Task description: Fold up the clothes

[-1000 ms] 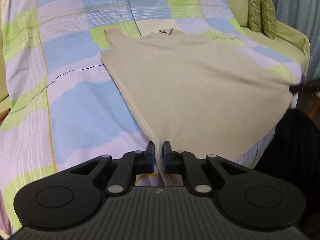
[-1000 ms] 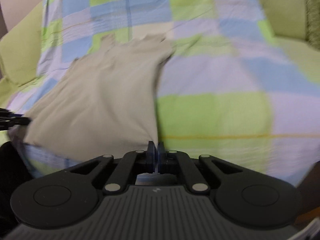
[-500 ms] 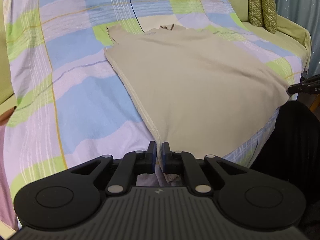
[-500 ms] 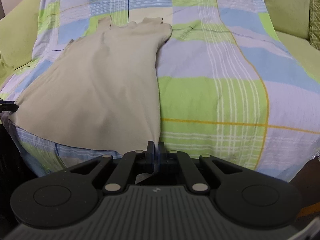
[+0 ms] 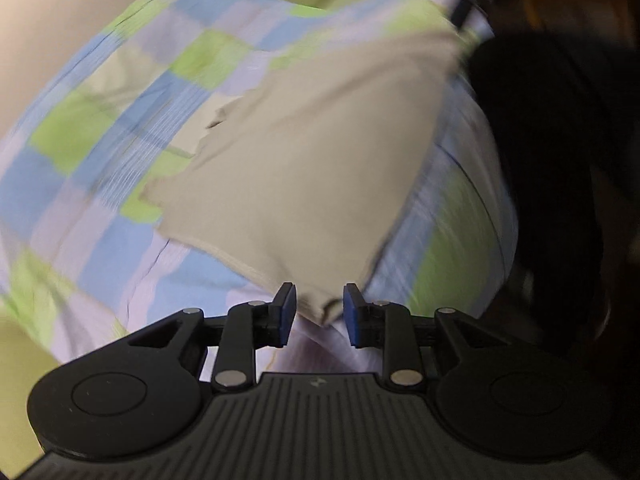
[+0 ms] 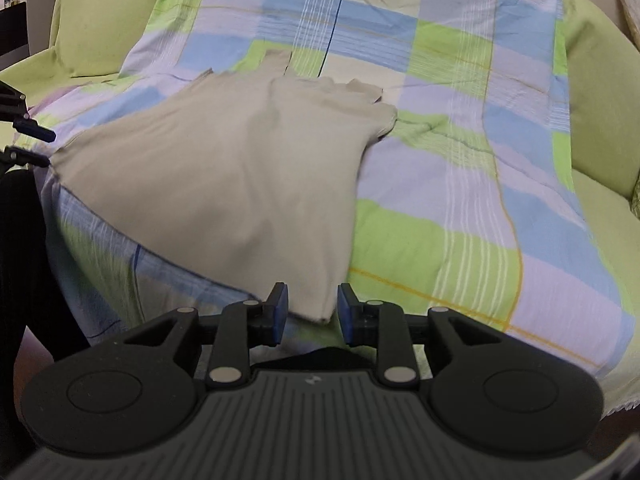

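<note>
Shirt (image 6: 224, 184) plain beige. Bedsheet (image 6: 460, 200) checked in blue, lime green, lilac, with thin white and orange stripes. Sofa (image 6: 100, 32) solid light green; gripper pads (image 6: 280, 312) blue.

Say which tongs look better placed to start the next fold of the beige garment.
Right, probably. The right tongs are opening around the beige garment's near corner in a sharp, steady view. The left tongs are opening around another corner, but that view is blurred and tilted.

Both tools' jaws are opening, releasing the shirt (image 6: 224, 184).
</note>
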{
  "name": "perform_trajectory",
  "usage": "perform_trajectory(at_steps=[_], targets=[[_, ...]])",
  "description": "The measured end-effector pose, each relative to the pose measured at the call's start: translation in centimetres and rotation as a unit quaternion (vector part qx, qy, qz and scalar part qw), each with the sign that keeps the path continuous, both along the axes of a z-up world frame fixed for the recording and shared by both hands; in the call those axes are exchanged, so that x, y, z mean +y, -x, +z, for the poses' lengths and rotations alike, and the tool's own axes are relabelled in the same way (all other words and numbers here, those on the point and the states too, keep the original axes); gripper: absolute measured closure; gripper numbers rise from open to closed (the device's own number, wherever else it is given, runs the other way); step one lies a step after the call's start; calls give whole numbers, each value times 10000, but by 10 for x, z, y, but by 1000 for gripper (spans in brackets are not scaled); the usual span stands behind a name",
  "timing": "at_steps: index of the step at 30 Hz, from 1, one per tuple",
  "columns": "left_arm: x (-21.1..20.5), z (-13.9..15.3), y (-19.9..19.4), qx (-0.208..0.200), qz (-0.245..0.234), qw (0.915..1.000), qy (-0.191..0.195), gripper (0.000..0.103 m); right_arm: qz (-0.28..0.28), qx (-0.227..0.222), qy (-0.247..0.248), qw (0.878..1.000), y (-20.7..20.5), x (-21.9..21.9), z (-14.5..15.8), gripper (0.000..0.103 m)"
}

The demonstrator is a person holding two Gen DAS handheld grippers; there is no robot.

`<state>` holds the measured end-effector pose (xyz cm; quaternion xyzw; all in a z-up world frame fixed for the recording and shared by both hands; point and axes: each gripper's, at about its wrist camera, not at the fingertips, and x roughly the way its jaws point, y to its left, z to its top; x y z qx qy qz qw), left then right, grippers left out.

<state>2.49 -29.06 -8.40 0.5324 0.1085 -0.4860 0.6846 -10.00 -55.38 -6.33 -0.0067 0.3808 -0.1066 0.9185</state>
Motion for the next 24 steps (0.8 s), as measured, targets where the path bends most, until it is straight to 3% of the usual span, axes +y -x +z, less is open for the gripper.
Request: perform_trajectory(at_steps=[2,4,6,7,10,12,14,18,19,21,24], targets=[[-3,-8,4,-258,-120,9995,-108,66,-4,-17,-24,10000,-1,3,0,77],[-7,-24,9,-765,-310,9962,-285,56,21,-50,3,10000,-1,4,1,74],[-11,-46,13,-1478,-595,9854,-593,51,35,-67,-4,10000,-1,4,2,71],[-11,-51,15,-1634,-700,9817,-688,51,45,-66,-3,10000,-1,5,2,70],[-13,-53,16,-1622,-752,9813,-720,55,46,-69,29,10000,3,5,3,69],[-16,-45,14,-1386,-633,9864,-616,85,60,-79,52,9999,4,6,4,68],[-18,-36,10,-1081,-466,9919,-471,100,127,-130,128,9998,4,9,4,68],[-24,-4,-4,-225,10,9997,96,103,576,-234,272,9977,0,24,4,68],[-26,5,-9,20,142,9996,261,103,983,-241,406,9940,-6,37,3,68],[-30,29,-25,598,455,9949,679,103,1444,-322,522,9876,-16,52,0,65],[-34,53,-43,1104,726,9852,1091,103,1990,-527,687,9762,-35,73,-2,59]])
